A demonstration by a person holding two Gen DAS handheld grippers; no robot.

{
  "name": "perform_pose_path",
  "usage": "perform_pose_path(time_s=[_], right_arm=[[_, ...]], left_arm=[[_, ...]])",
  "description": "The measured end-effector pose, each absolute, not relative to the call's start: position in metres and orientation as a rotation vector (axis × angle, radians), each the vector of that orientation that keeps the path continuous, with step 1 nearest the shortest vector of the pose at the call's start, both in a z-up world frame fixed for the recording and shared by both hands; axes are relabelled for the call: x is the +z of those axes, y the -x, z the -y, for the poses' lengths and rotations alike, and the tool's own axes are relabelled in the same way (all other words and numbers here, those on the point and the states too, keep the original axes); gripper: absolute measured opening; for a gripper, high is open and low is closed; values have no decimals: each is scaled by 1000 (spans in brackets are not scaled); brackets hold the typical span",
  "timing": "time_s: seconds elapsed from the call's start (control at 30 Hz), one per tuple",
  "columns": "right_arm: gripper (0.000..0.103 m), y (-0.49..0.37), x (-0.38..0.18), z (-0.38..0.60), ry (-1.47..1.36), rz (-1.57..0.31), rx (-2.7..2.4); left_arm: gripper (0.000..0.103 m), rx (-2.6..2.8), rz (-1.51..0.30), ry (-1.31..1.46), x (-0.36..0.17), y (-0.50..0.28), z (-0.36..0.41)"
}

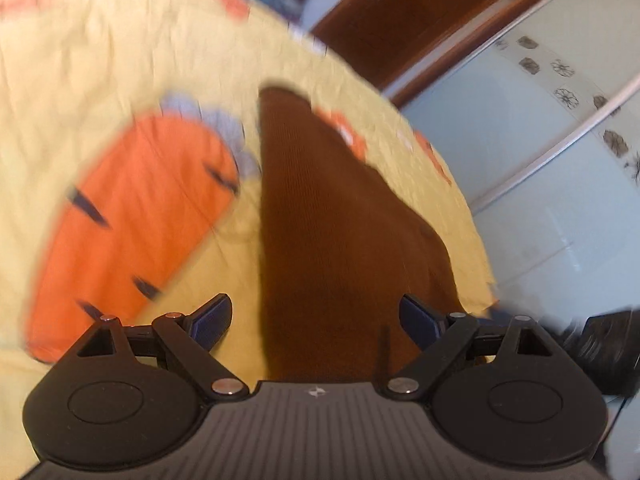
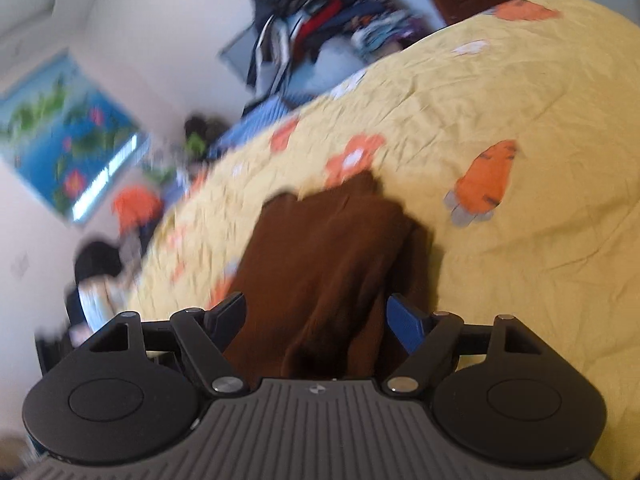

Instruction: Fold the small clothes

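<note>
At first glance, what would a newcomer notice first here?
The brown garment catches the eye first: it lies on the yellow bedspread and runs between the open jaws of both grippers. Next comes the big orange carrot print, left of the garment in the left wrist view.

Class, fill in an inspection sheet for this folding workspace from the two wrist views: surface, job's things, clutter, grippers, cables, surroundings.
Surface: yellow bedsheet printed with orange carrots and flowers, wrinkled.
Job's things: one brown garment lying on the sheet, bunched rather than flat; it runs between both grippers' fingers.
Clutter: heap of dark clothes beyond the bed's far edge; more blurred items beside the bed.
Grippers: left gripper open, fingers either side of the brown cloth; right gripper open, likewise.
Cables: nothing seen.
Surroundings: wardrobe door with flower motifs, brown wooden door, blue floral picture on the wall. Both views are motion-blurred.
</note>
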State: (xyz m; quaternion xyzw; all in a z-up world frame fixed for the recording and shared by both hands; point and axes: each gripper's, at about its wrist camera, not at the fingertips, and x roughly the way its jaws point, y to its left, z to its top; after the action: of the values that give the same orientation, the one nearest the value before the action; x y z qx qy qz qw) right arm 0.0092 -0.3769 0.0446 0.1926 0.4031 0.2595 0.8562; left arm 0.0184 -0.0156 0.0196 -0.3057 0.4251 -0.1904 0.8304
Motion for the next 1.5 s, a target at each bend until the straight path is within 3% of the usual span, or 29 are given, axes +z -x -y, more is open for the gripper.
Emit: perform_pose_path(time_s=[0.03, 0.1, 0.2, 0.3, 0.37, 0.43, 0.47, 0.53, 0.77, 0.87, 0.9, 0.93, 0.97, 1.03, 1.27, 1.37, 1.5], right_arm=[[58, -7, 41, 365, -316, -865, 542], [27, -9, 34, 357, -218, -890, 508], [20, -9, 27, 387, -330, -876, 493], [28, -3, 6, 402, -431, -878, 525], [48, 0, 13, 404, -475, -889, 524], [100, 4, 28, 412, -527, -842, 475], [103, 6, 35, 418, -543, -779, 458], [103, -4, 41, 424, -574, -739, 447], [103, -72, 14, 397, -555, -876, 384], [93, -81, 6, 383, -550, -843, 406], [76, -81, 4, 380, -551, -840, 412], [52, -84, 3, 377, -556, -858, 411], [43, -86, 0, 376, -577, -878, 424], [38, -86, 1, 376, -595, -867, 435], [36, -87, 21, 344, -583, -789, 532], [36, -102, 9, 321, -610, -830, 560], [55, -104, -3, 316, -683, -878, 517]], left_arm=[[67, -417, -889, 638, 19, -19, 21], [40, -389, -954, 583, 19, -25, 32], [40, -396, -977, 536, 23, -22, 35], [46, -409, -968, 497, 25, -19, 34], [59, -416, -977, 520, 28, -19, 27], [77, -391, -952, 561, 32, -22, 14], [78, -370, -929, 590, 34, -26, 8], [79, -332, -922, 649, 35, -38, -2], [79, -322, -931, 707, 22, -94, 3], [78, -373, -928, 693, 20, -112, 16], [66, -383, -921, 676, 20, -116, 20], [26, -377, -936, 641, 19, -121, 25], [22, -358, -953, 603, 18, -126, 30], [15, -339, -921, 579, 23, -127, 29], [12, -328, -731, 352, 75, -107, 6], [16, -265, -770, 279, 74, -118, -7], [21, -240, -893, 374, 50, -116, -36]])
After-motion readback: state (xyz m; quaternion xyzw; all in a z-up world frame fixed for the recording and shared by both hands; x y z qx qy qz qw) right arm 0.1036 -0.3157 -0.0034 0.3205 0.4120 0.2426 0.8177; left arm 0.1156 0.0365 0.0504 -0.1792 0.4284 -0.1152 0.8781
